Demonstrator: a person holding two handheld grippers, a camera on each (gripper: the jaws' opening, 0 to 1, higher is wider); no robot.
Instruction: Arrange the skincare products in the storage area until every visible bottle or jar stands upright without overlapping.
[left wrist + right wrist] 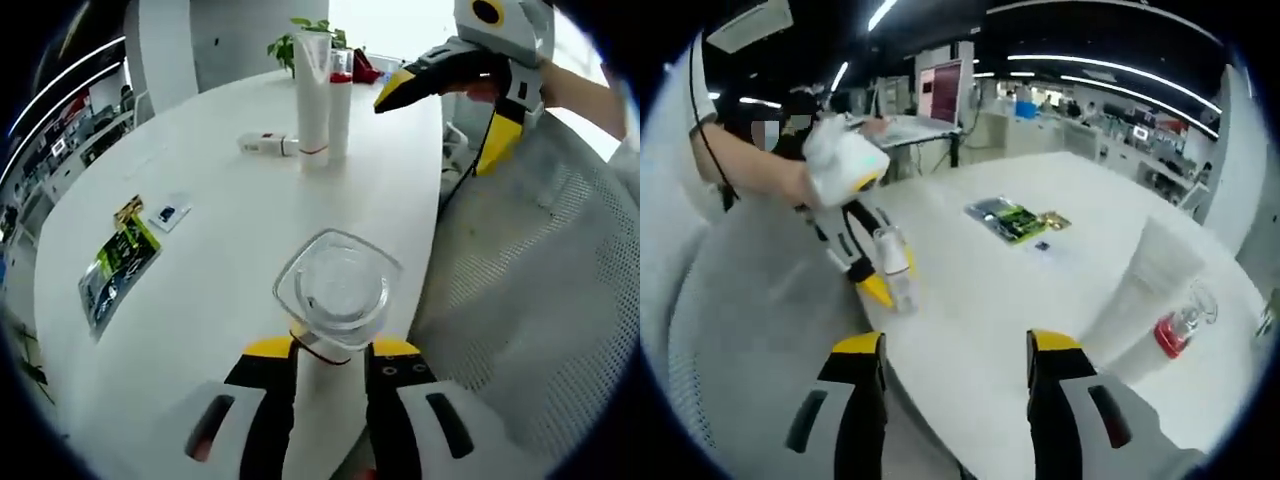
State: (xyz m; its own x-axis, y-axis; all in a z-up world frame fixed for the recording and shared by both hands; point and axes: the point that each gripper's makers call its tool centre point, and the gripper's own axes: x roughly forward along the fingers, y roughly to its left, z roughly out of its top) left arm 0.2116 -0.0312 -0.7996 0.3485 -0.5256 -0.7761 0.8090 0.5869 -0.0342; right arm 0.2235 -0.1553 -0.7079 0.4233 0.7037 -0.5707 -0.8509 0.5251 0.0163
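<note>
My left gripper (333, 358) is shut on a clear bottle (335, 288) with a clear cap, held upright at the table's near edge. The same bottle (896, 262) and left gripper (886, 288) appear at the left of the right gripper view. Further along the white table (230, 220), a tall white tube (313, 95) stands upright with a clear bottle with a red part (341, 105) close behind it. A small white item (268, 145) lies flat beside them. My right gripper (955, 365) is open and holds nothing, just right of the tube (1140, 295) and bottle (1180, 330).
Green sachets (120, 262) and a small card (168, 213) lie on the left part of the table. A plant (300, 35) stands at the far end. A grey mesh chair (540, 290) is beside the table's right edge.
</note>
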